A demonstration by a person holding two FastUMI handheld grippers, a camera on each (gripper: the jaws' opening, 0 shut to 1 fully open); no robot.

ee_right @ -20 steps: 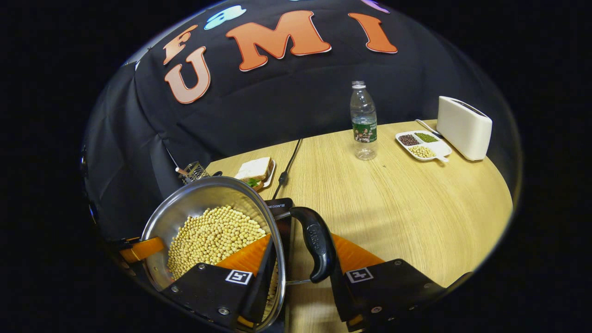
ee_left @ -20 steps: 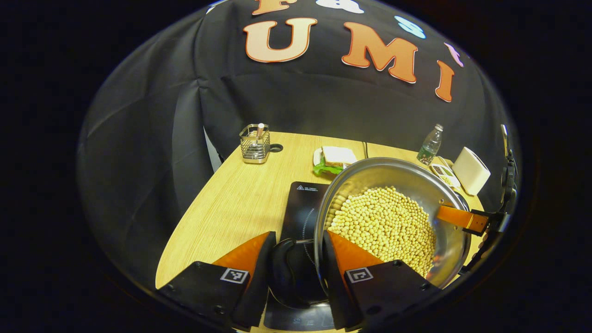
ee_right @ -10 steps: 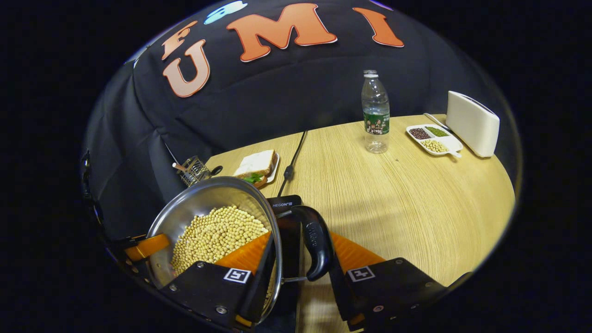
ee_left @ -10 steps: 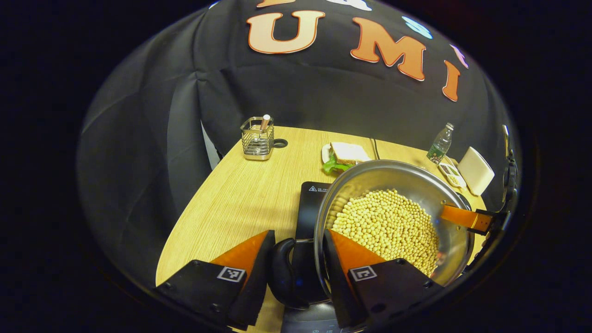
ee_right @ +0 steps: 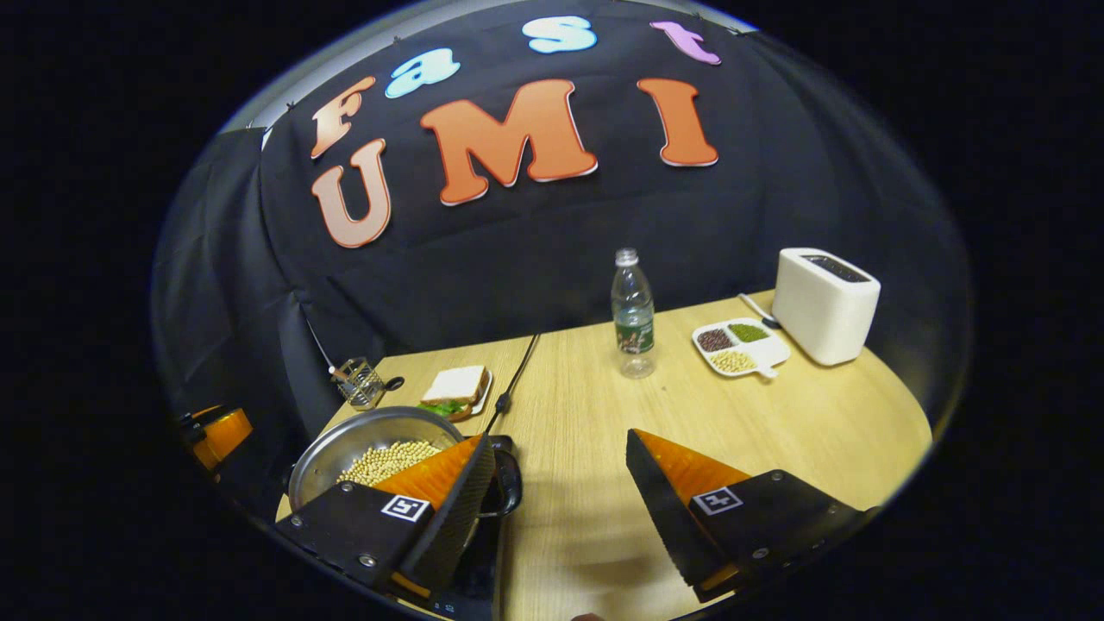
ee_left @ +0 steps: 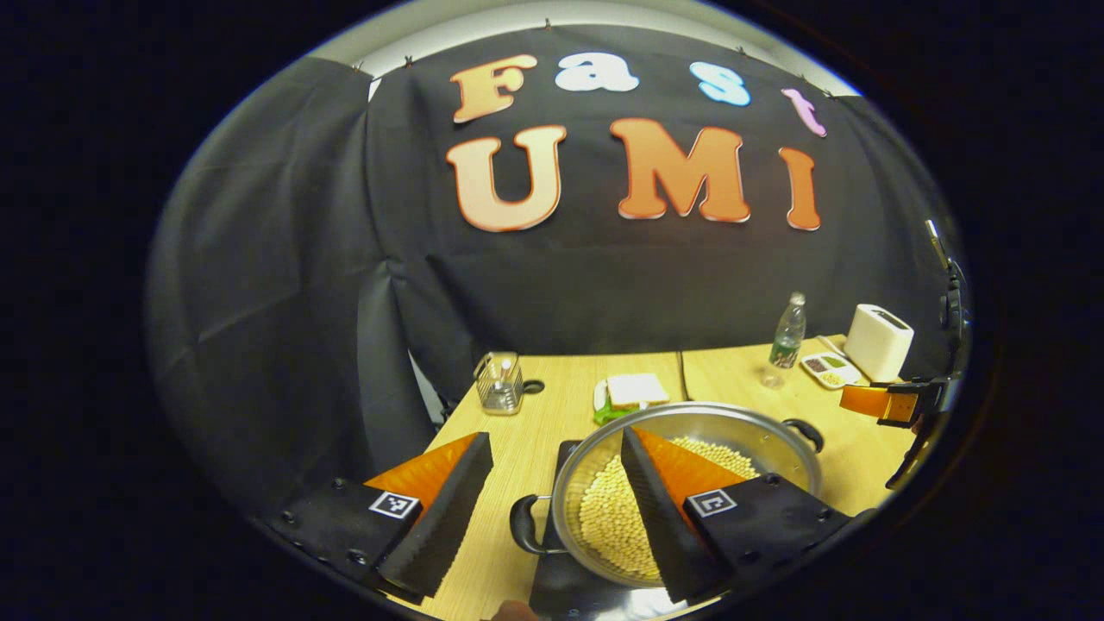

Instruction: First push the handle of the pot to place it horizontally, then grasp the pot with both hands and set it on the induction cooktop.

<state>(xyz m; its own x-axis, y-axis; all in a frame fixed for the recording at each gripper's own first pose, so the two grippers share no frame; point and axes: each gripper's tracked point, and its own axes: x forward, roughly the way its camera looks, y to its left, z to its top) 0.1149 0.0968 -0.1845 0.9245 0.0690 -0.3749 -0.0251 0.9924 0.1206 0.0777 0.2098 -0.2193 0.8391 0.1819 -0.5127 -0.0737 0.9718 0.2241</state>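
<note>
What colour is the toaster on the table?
The toaster is white, clearest in the right gripper view.

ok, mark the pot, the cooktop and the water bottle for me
pot [ee_left: 772, 433], left gripper view, bare inner wall near the far rim
cooktop [ee_left: 565, 588], left gripper view, front left surface
water bottle [ee_right: 634, 315], right gripper view, body

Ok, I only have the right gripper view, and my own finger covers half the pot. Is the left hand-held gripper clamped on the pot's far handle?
Observer: No. In the left gripper view the left hand-held gripper is open, and the pot's left handle shows in the gap between its fingers, touched by neither.
Operator: And is the pot sitting on the cooktop?
Observer: Yes. The left gripper view shows the black cooktop under the pot, reaching out past it below that handle.
</note>
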